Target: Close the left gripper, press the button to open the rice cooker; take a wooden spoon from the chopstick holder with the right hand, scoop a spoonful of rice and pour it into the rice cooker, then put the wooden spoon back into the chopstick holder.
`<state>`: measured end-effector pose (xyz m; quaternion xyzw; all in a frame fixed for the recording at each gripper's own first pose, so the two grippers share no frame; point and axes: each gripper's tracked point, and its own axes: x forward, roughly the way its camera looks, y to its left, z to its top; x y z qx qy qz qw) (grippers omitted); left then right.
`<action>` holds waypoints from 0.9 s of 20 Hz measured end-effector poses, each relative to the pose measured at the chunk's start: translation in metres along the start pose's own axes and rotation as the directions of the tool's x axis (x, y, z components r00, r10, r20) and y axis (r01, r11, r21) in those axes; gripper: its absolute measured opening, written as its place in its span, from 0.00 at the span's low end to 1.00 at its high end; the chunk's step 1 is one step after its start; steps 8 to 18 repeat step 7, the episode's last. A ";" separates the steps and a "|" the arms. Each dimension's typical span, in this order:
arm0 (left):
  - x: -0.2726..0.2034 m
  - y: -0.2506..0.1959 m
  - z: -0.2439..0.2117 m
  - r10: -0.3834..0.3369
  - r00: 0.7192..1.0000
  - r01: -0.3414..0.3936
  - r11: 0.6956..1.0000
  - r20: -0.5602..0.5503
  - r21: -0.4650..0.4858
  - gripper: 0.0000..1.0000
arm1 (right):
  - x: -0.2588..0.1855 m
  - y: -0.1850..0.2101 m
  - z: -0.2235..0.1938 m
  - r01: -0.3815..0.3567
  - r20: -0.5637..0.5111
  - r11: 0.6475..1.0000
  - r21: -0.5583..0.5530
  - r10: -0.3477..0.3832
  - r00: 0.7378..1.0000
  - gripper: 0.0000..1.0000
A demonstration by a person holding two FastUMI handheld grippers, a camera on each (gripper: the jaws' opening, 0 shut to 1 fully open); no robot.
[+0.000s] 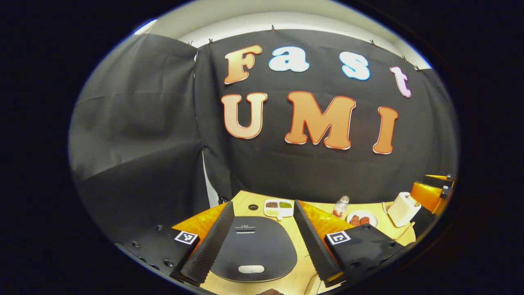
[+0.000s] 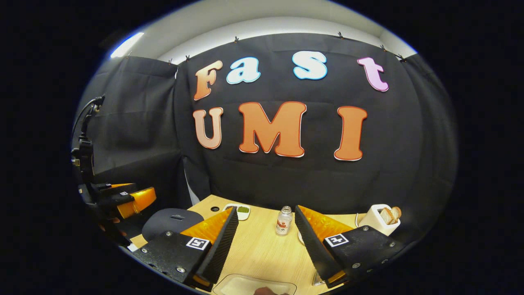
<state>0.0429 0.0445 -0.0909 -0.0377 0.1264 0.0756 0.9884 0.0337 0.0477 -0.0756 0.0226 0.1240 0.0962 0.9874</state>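
Orange-bodied gripper (image 1: 262, 241), square black-white markers

In the left gripper view, the left gripper (image 1: 262, 237) sits low and level, its two fingers (image 1: 208, 246) spread wide apart with nothing between the pads. In the right gripper view, the right gripper (image 2: 266, 241) is likewise held forward with its fingers (image 2: 309, 241) splayed wide. The same view catches the left gripper (image 2: 123, 198) off at the left edge, raised beside it, its jaws parted.
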 end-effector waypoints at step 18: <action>-0.023 -0.020 0.017 -0.034 0.995 0.032 0.999 0.099 0.019 0.98 | -0.010 0.005 0.026 -0.006 0.111 0.997 -0.075 0.014 0.994 0.79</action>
